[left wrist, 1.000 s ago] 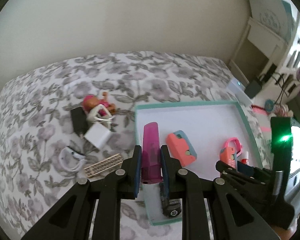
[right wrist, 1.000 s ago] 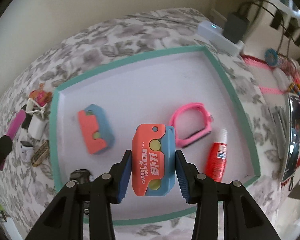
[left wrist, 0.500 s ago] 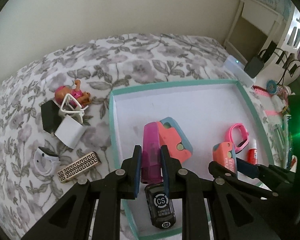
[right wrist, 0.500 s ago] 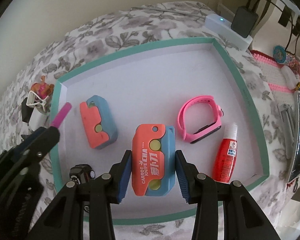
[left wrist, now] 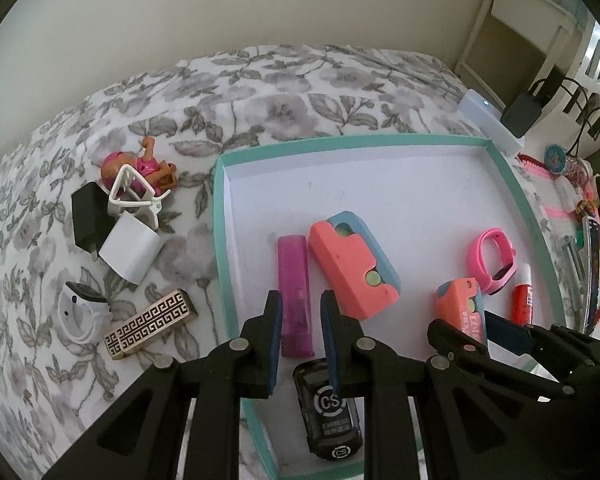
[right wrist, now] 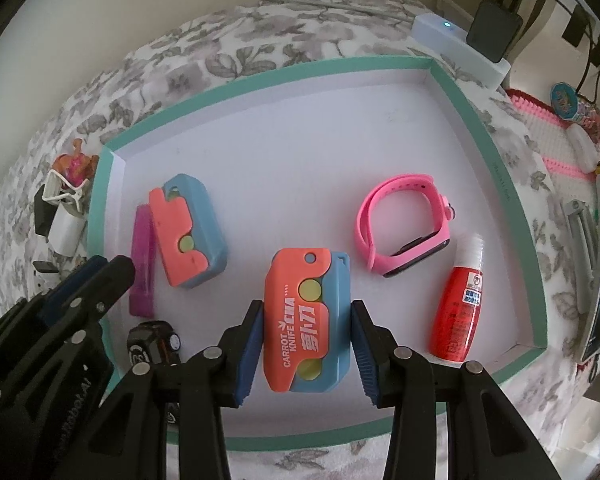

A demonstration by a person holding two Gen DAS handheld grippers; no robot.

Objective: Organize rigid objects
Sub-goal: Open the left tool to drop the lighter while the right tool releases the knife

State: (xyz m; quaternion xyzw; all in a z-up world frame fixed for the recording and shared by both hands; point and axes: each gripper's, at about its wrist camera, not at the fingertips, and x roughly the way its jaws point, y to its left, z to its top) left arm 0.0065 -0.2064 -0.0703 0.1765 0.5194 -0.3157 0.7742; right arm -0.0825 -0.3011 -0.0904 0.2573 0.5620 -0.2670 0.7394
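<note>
A white tray with a teal rim (left wrist: 220, 216) (right wrist: 496, 168) lies on a flowered bedspread. My left gripper (left wrist: 299, 320) is open; a purple stick (left wrist: 294, 292) (right wrist: 142, 256) lies flat on the tray between its fingertips, with gaps on both sides. My right gripper (right wrist: 307, 336) stands around an orange-and-blue carrot knife toy (right wrist: 306, 320) (left wrist: 460, 312); a narrow gap shows at each pad. A second carrot knife toy (left wrist: 352, 264) (right wrist: 188, 232) lies beside the purple stick.
In the tray: pink watch (right wrist: 404, 228), red bottle (right wrist: 460, 312), black toy car (left wrist: 328, 412). On the bedspread left of the tray: doll (left wrist: 140, 164), white clip (left wrist: 134, 196), black charger (left wrist: 86, 220), white charger (left wrist: 130, 252), white watch (left wrist: 80, 312), patterned lighter (left wrist: 150, 324). Clutter beyond the tray's right side.
My left gripper moved right over the tray, lowered and opened, leaving the purple stick on the tray. My right gripper's jaws widened around the carrot knife toy, which rests lower.
</note>
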